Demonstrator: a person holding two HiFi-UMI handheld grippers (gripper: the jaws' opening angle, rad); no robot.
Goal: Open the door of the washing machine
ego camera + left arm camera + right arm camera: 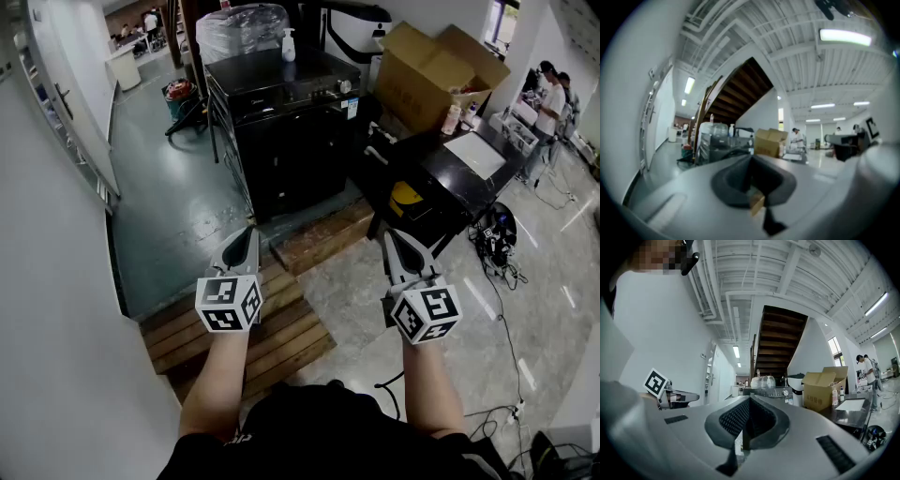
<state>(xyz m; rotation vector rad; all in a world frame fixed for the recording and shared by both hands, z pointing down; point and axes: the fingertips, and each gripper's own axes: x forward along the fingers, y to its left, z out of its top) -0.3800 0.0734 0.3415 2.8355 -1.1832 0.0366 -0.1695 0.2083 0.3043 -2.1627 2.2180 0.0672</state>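
before the washing machine (298, 155), left gripper (249, 234) and right gripper (390, 238), jaws together

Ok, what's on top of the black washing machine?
A white bottle and a bulky clear plastic bundle stand on the washing machine. What the plastic wraps cannot be made out.

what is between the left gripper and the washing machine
In the head view, only a strip of dark green floor separates the left gripper from the washing machine; a wooden board lies just right of that line.
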